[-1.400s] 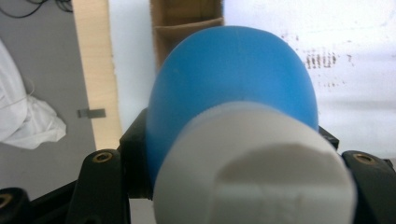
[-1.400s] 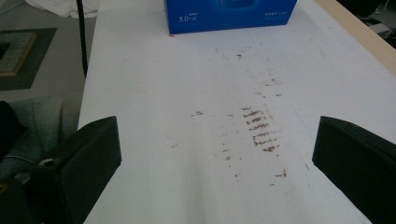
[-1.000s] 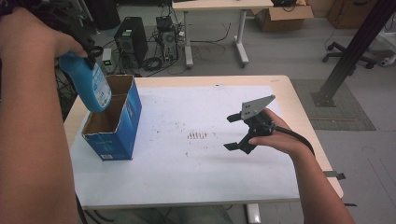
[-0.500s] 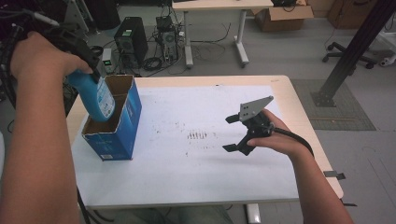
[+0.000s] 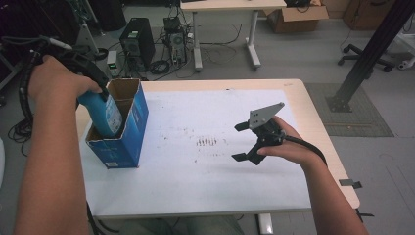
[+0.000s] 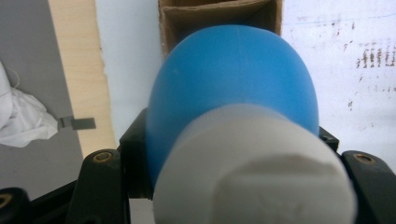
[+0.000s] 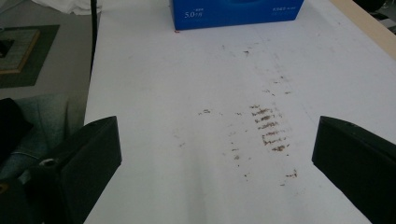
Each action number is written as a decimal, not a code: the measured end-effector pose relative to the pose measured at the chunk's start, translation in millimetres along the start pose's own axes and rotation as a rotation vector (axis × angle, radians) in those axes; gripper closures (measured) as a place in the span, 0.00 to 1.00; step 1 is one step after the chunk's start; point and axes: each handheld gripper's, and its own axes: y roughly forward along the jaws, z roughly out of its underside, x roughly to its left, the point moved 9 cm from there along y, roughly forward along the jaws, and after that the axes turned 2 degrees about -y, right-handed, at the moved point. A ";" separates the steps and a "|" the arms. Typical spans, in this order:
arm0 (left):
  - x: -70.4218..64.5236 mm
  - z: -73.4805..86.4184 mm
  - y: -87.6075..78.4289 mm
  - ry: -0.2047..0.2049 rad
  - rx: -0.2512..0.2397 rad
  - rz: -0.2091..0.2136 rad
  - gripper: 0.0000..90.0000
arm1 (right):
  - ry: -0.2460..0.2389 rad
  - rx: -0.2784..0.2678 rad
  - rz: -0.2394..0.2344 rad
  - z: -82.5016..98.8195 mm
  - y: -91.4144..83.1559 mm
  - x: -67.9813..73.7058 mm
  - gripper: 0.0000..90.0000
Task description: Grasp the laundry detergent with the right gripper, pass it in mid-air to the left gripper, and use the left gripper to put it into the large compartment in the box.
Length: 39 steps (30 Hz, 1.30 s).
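Standing partly inside the open blue box [image 5: 128, 128], a blue bottle [image 5: 105, 115].

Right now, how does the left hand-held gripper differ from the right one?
The left hand-held gripper is shut on the blue bottle, which is partly inside the open blue box; the right hand-held gripper is open and holds nothing. The left is raised at the table's left edge; the right sits over the stained white sheet, right of centre. Both are black and held by a hand.
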 end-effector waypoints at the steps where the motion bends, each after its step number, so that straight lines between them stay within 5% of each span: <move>1: 0.0 0.0 0.0 0.000 0.000 0.000 0.42 | 0.000 0.000 0.000 0.0 0.0 0.0 0.01; 16: -0.2 -1.2 53.6 0.012 0.032 -0.009 0.42 | 0.007 0.009 -0.017 2.9 10.4 3.0 0.01; 39: -3.2 1.2 98.0 0.021 0.049 -0.014 0.42 | 0.014 0.010 -0.037 4.8 22.5 4.5 0.02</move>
